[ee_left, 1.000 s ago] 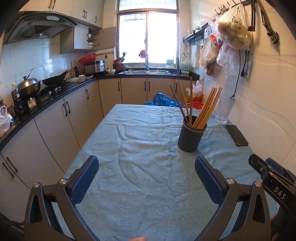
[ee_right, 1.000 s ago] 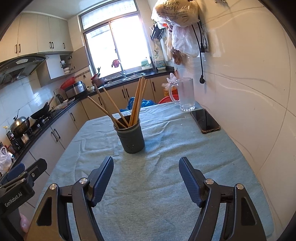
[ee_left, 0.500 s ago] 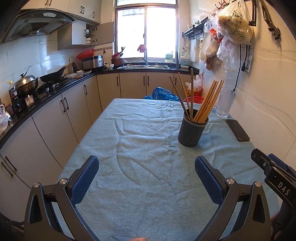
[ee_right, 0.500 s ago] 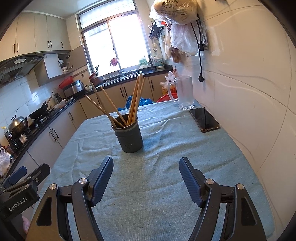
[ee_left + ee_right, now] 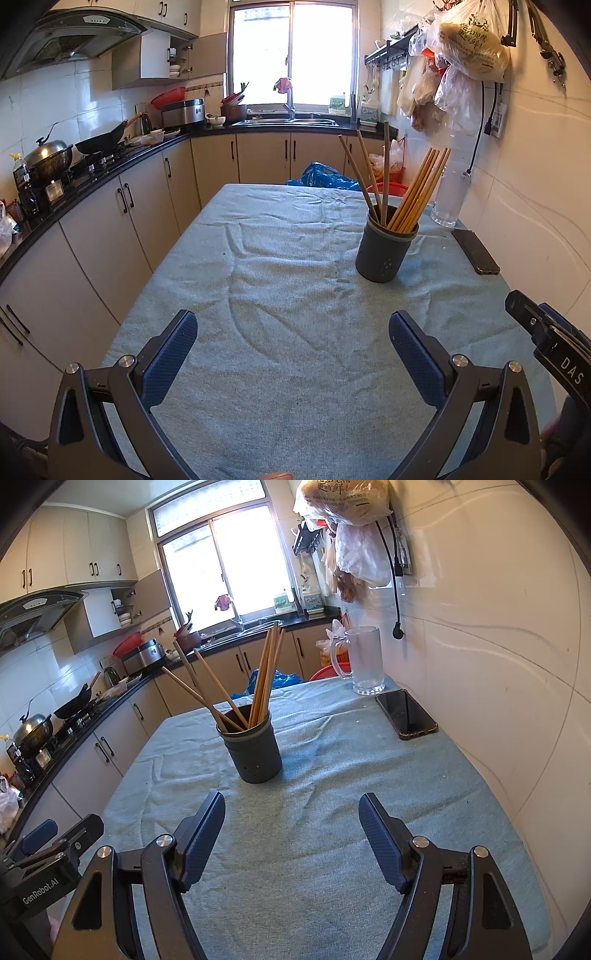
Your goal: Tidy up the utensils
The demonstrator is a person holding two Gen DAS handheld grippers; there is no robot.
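Observation:
A dark grey utensil holder [image 5: 386,251] [image 5: 254,750] stands upright on the table's teal cloth [image 5: 288,302] [image 5: 317,812]. Several wooden chopsticks [image 5: 417,192] [image 5: 264,675] lean out of it, some to the left, a bundle to the right. My left gripper [image 5: 293,325] is open over the near cloth, well short of the holder, nothing between its fingers. My right gripper [image 5: 291,805] is also open and empty, a short way in front of the holder. Each gripper shows at the edge of the other's view.
A black phone [image 5: 475,251] [image 5: 406,713] lies by the right wall, with a glass mug [image 5: 364,661] behind it. Bags hang on the wall above. Counters with a stove, pots and a sink run along the left and the back.
The holder sits slightly farther off and higher in the left wrist view. The right wrist view has barely shifted. Both grippers stay open.

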